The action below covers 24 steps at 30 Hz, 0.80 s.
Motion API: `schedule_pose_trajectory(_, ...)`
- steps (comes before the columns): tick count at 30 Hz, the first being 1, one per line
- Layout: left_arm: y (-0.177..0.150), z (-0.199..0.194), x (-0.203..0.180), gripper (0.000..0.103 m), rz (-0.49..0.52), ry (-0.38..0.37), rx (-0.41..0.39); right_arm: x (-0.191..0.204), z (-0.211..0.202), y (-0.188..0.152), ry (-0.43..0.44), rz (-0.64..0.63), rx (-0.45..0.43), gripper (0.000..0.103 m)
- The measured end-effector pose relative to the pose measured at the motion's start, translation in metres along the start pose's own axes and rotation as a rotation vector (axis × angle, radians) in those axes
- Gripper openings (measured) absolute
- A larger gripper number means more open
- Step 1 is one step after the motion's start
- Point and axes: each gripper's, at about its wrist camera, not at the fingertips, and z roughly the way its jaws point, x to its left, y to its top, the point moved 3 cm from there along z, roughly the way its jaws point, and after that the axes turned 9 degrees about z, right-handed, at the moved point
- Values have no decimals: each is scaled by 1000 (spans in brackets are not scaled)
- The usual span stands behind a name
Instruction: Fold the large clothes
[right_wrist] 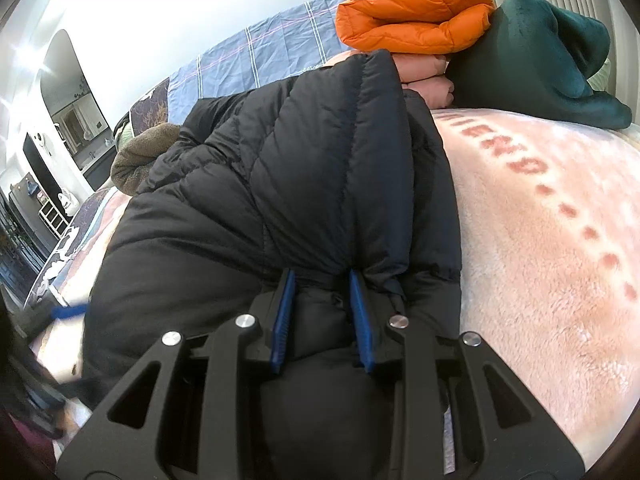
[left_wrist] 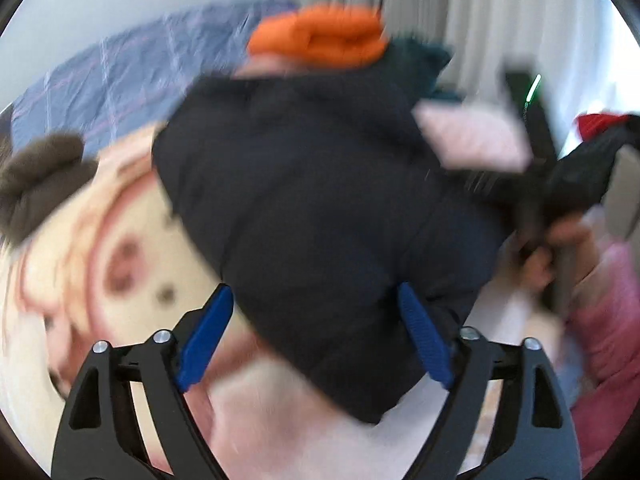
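Observation:
A black puffer jacket (right_wrist: 304, 184) lies on a pink plush blanket (right_wrist: 552, 240) on a bed. My right gripper (right_wrist: 322, 276) is shut on a bunched fold of the jacket near its lower edge. In the left wrist view, which is blurred by motion, the jacket (left_wrist: 312, 200) fills the middle and my left gripper (left_wrist: 316, 296) is open just above it, its blue fingertips (left_wrist: 212, 320) spread wide on either side. The right gripper and the hand holding it show at the right of that view (left_wrist: 560, 216).
A folded orange puffer jacket (right_wrist: 416, 16) sits on a folded pink garment (right_wrist: 428, 76) at the back, next to a dark green fleece (right_wrist: 540, 60). A brown fleece item (right_wrist: 140, 152) lies at the left. A blue checked sheet (right_wrist: 260, 56) covers the far bed.

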Motion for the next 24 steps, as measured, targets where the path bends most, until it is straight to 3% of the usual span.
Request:
schedule_pose_trajectory(4, -15, 13, 19, 89, -131, -82, 37, 2, 0, -1, -11, -14, -1, 29)
schedule_pose_trajectory(6, -12, 7, 12, 89, -84, -34, 28, 1, 0, 0, -9, -11, 1, 29)
schedule_pose_trajectory(8, -5, -4, 3, 78, -20, 7, 8, 1, 0, -1, -5, -5, 1, 29)
schedule_pose_trajectory(11, 11, -36, -6, 63, 27, 40, -79, 0, 0, -1, 0, 2, 2, 29)
schedule_pose_trajectory(16, 49, -63, 17, 62, -51, 3, -242, 0, 0, 0, 0, 1, 2, 29)
schedule_pose_trajectory(18, 61, -49, 26, 62, -79, 7, -238, 0, 0, 0, 1, 2, 2, 29)
schedule_pose_trajectory(20, 67, -11, 37, 62, -111, -25, -169, 0, 0, 0, 1, 2, 2, 29)
schedule_pose_trajectory(21, 66, 15, 40, 64, -111, 4, -116, 0, 0, 0, 3, 3, 2, 29)
schedule_pose_trajectory(24, 55, 37, 26, 74, -30, 93, -126, -1, 1, 0, 4, 5, 3, 29)
